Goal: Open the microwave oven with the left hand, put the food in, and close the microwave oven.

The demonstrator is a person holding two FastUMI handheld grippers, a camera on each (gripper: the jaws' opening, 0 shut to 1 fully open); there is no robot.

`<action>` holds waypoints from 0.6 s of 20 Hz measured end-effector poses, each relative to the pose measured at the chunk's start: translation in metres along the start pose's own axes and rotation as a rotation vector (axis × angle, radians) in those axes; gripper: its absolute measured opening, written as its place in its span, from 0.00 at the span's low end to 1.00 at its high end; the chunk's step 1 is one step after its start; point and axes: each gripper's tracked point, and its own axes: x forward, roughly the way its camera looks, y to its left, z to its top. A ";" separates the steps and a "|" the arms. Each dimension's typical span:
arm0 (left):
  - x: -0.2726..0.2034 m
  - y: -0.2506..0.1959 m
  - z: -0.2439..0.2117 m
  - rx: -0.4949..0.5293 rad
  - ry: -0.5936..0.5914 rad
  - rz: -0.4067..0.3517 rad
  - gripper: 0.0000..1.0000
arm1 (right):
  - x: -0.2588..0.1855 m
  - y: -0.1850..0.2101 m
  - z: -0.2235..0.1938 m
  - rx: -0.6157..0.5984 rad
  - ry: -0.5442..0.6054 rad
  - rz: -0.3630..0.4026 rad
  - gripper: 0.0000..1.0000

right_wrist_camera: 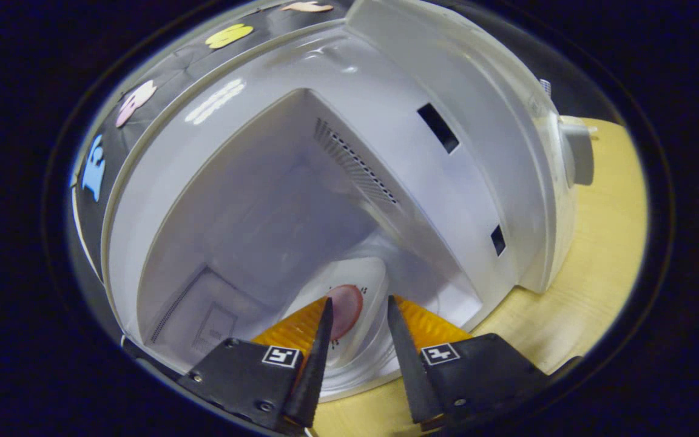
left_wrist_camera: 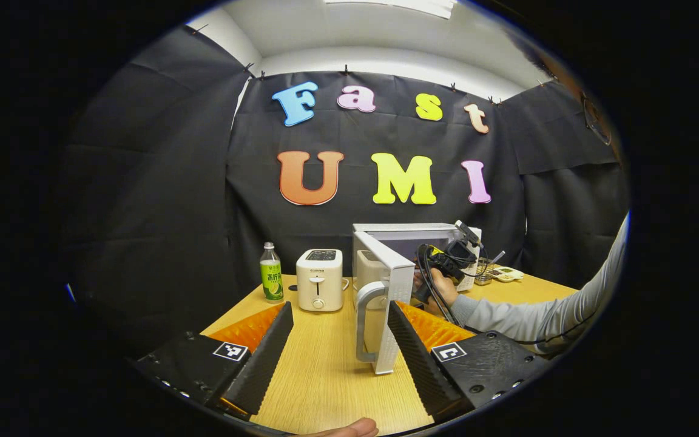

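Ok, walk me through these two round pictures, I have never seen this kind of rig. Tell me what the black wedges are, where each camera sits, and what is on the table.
The black wedges are the fingers of two hand-held grippers; a camera rides on each.

The left gripper, open, looks across the light wooden table at a green drink bottle, a cream toaster and the white microwave oven, its door swung open. A grey-sleeved hand holds the other gripper at the oven.

The right gripper looks into the oven cavity. A white plate with a pink round piece of food lies between its parted fingers; no grip is visible.
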 end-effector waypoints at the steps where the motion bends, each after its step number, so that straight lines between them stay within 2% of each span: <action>1: 0.000 0.001 -0.001 -0.006 0.000 -0.001 0.82 | -0.007 -0.001 -0.004 -0.033 0.010 0.017 0.58; 2: 0.001 0.002 -0.002 -0.013 -0.002 -0.001 0.82 | -0.017 -0.003 -0.004 -0.095 0.007 0.022 0.65; 3: 0.002 0.003 -0.004 -0.021 -0.004 -0.004 0.82 | -0.028 -0.002 0.002 -0.154 -0.015 0.041 0.87; 5: 0.005 0.005 -0.005 -0.039 -0.011 -0.006 0.82 | -0.055 0.007 0.014 -0.278 -0.057 0.094 0.96; 7: 0.011 0.012 -0.006 -0.049 -0.020 0.010 0.82 | -0.089 0.017 0.026 -0.358 -0.083 0.151 0.98; 8: 0.013 0.016 -0.007 -0.049 -0.024 0.020 0.94 | -0.111 0.020 0.035 -0.385 -0.099 0.179 0.90; 9: 0.013 0.018 -0.009 -0.052 -0.026 0.027 0.82 | -0.129 0.022 0.043 -0.411 -0.118 0.201 0.90; 10: 0.016 0.023 -0.011 -0.054 -0.030 0.041 0.81 | -0.154 0.026 0.055 -0.446 -0.143 0.232 0.90; 11: 0.019 0.028 -0.013 -0.058 -0.028 0.051 0.91 | -0.175 0.029 0.062 -0.470 -0.160 0.258 0.98; 12: 0.022 0.028 -0.013 -0.060 -0.031 0.044 0.90 | -0.201 0.032 0.071 -0.490 -0.182 0.293 0.99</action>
